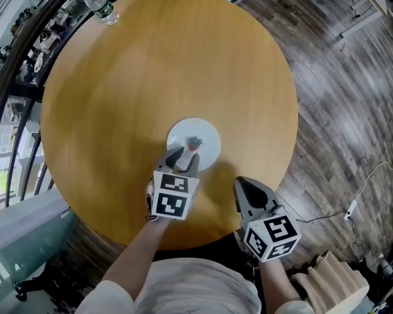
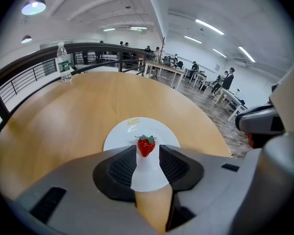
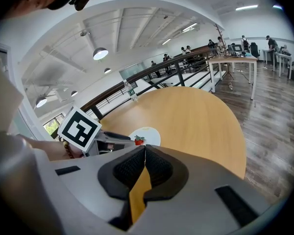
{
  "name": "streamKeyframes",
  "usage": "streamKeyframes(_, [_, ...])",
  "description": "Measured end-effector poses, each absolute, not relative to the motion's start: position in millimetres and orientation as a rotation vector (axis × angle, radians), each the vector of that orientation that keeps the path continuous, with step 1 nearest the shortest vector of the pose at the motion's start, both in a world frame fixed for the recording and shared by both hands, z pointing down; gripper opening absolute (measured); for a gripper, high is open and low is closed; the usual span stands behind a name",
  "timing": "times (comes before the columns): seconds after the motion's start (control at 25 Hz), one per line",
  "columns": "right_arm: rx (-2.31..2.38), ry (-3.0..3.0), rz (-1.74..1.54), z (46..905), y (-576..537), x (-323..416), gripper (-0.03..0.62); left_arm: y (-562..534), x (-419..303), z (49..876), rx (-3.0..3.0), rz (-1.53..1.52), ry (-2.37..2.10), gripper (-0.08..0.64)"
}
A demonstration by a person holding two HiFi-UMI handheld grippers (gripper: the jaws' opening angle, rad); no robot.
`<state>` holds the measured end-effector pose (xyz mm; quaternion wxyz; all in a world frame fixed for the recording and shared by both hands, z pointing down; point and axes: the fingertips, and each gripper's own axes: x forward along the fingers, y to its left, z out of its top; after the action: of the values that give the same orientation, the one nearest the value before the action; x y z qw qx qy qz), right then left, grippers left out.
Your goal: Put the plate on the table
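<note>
A small white plate (image 1: 206, 139) lies flat on the round wooden table (image 1: 118, 90), with a red strawberry (image 1: 194, 143) on it. My left gripper (image 1: 182, 160) sits at the plate's near edge. In the left gripper view its jaws stand open (image 2: 147, 152) over the plate (image 2: 122, 133), and the strawberry (image 2: 146, 145) sits just at their tips, untouched by the pads. My right gripper (image 1: 247, 190) hovers to the right near the table's front edge, shut with nothing in it (image 3: 144, 149). From there the plate (image 3: 151, 135) and strawberry (image 3: 139, 140) show beyond the left gripper.
A clear water bottle (image 1: 99, 5) stands at the table's far left edge, next to a dark railing (image 1: 26, 41). Wooden floor (image 1: 354, 97) lies right of the table, with a white cable (image 1: 360, 195) on it. A ribbed tan object (image 1: 334, 281) sits near my right side.
</note>
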<state>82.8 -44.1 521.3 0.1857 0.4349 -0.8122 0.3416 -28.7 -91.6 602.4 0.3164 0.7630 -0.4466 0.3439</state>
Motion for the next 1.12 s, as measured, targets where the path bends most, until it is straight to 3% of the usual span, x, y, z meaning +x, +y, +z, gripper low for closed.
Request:
streamKeyframes(0.44, [1.229, -2.335, 0.859, 480.7, -30.3, 83.7, 0.025, -64.0, -36.5, 534.3, 2.110, 0.821, -1.258, 0.043])
streamKeyframes(1.12, [1.135, -2.405, 0.648, 407.6, 5.8, 69.6, 0.025, 31.2, -63.4, 395.8, 2.298, 0.568, -1.343, 0.023])
